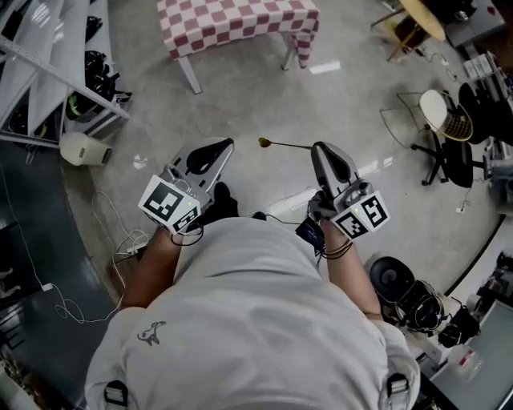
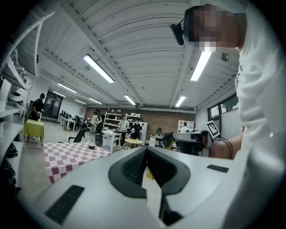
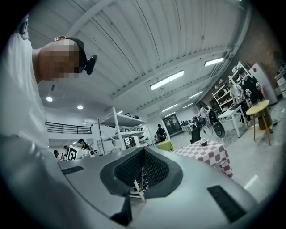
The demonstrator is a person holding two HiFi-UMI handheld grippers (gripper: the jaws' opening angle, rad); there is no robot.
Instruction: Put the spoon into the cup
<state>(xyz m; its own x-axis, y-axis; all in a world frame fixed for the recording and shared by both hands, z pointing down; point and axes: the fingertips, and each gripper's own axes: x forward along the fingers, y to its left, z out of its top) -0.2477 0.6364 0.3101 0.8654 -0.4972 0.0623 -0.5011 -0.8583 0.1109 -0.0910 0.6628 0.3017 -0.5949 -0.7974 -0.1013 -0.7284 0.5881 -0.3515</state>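
Gold-coloured metal marks the spoon [image 1: 282, 145], which is pinched at the handle end by the closed jaws of the right gripper [image 1: 323, 150] and held level above the floor. The left gripper [image 1: 227, 144] is closed on nothing. A small dark vessel [image 3: 204, 142], probably the cup, is seen on the checked table [image 1: 240, 24], seemingly toward its far edge. The table should be approached first, and the spoon tipped bowl-down over the rim before the grip is loosened.

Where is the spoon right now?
In the head view, the spoon sticks out of the right claw toward the left claw, just short of the checkered table.
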